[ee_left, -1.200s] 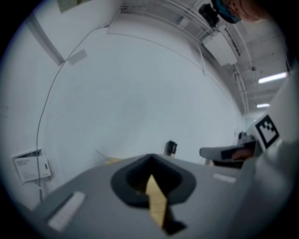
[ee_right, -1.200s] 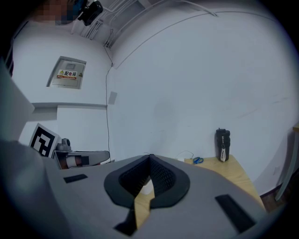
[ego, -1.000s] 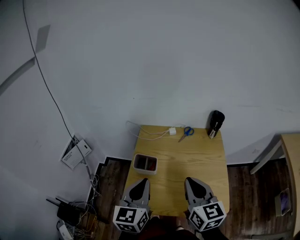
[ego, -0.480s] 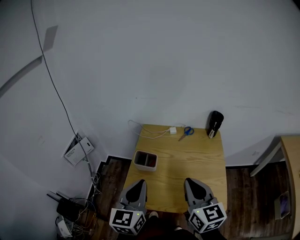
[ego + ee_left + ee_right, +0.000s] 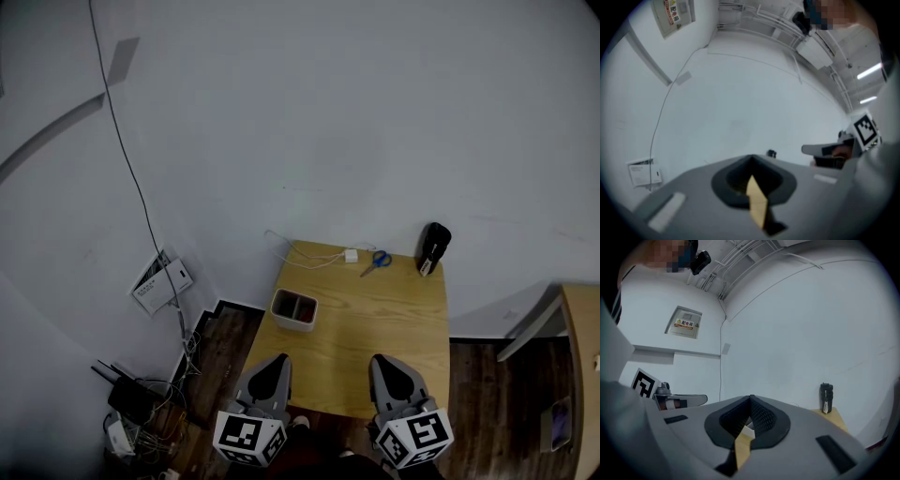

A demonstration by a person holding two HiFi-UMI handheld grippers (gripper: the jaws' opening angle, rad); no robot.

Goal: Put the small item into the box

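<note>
Both grippers hang at the bottom of the head view, off the near edge of the small wooden table (image 5: 394, 328). The left gripper (image 5: 275, 362) is clenched with nothing between its jaws, which meet at the tip in its own view. The right gripper (image 5: 383, 362) is closed and empty in the same way. The white box (image 5: 293, 310), split into two compartments, sits near the table's left edge, just up from the left gripper. The small things lie well apart from it along the far edge: a white adapter (image 5: 351, 255) with its cable (image 5: 298, 262) looping leftward and, just beside it, blue scissors (image 5: 377, 261). A black bottle (image 5: 432, 247) stands upright at the far right corner; its pale label strip is too small to read. In the upper left of the right gripper view, a wall panel (image 5: 686, 323) carries a sign with Chinese characters that seem to read 配电箱. A printed card (image 5: 161, 284) at the left of the head view is illegible.
</note>
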